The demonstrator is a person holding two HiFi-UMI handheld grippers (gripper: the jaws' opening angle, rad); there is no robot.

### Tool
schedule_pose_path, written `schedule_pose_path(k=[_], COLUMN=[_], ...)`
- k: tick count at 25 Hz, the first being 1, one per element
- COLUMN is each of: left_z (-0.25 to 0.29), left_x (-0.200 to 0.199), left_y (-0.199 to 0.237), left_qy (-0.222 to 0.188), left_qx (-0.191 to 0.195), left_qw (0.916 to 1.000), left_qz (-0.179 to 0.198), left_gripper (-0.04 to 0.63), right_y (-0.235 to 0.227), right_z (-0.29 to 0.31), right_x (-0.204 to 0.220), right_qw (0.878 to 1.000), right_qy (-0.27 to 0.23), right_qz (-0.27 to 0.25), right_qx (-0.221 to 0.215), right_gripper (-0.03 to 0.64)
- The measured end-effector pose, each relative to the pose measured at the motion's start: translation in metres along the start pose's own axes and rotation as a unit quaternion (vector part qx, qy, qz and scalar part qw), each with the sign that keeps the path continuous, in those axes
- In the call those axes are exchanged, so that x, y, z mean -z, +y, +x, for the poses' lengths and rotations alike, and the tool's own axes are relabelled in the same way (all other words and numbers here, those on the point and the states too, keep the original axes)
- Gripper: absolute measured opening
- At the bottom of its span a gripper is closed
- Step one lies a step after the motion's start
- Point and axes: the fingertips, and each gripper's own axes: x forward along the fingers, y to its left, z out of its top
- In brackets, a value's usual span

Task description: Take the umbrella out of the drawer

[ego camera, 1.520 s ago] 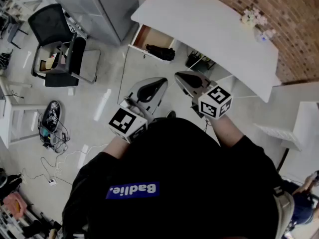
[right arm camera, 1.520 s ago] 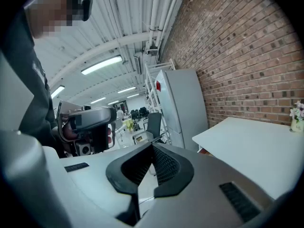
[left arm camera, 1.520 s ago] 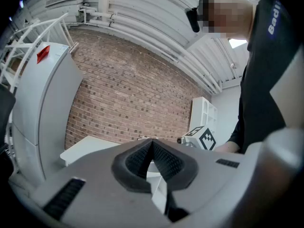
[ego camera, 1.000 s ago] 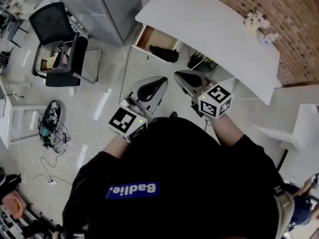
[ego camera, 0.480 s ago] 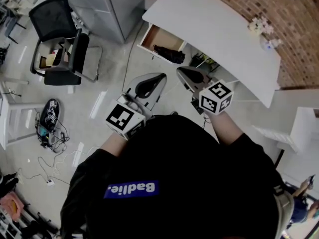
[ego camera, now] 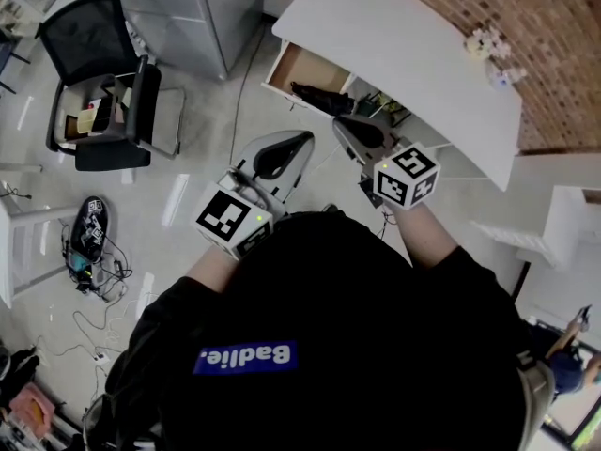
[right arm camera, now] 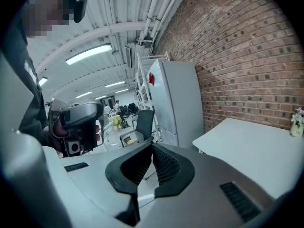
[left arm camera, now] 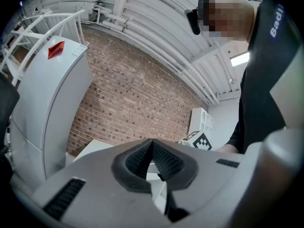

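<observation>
A black folded umbrella [ego camera: 317, 94] lies in the open wooden drawer [ego camera: 284, 65] under the white desk [ego camera: 404, 54]. Both grippers are held out in front of the person, short of the drawer and apart from the umbrella. My left gripper [ego camera: 305, 137] points toward the drawer from below it in the head view; its jaws meet with nothing between them [left arm camera: 152, 144]. My right gripper [ego camera: 337, 121] is closest to the umbrella's right end and is likewise shut and empty [right arm camera: 152, 147]. Neither gripper view shows the umbrella.
A black office chair [ego camera: 103, 73] and a grey cabinet [ego camera: 202, 7] stand left of the desk. Cables and small gear [ego camera: 89, 228] lie on the floor at left. A small flower vase [ego camera: 484, 43] sits on the desk by the brick wall [ego camera: 563, 26].
The person has stepped toward the desk, so the drawer and umbrella are now nearer both grippers. Both grippers stayed shut and empty.
</observation>
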Motion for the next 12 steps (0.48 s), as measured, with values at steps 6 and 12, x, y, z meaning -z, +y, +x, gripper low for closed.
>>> schedule_pose_path(k=[6,12], left_z=[-0.01,0.002], left_x=[0.007,0.009], left_y=[0.02,0.029], left_qy=[0.0,0.0], left_qx=[0.008,0.001], left_qw=[0.9996,0.9996], left_qz=[-0.026,-0.028], left_gripper=[0.002,0.002], right_y=[0.003,-0.016], right_z=[0.016,0.022], right_x=[0.002,0.0], right_qw=[1.0,0.999], right_qy=[0.013,0.025], right_qz=[-0.005,-0.035], right_qx=[0.028,0.031], right_gripper=[0.032,0.032])
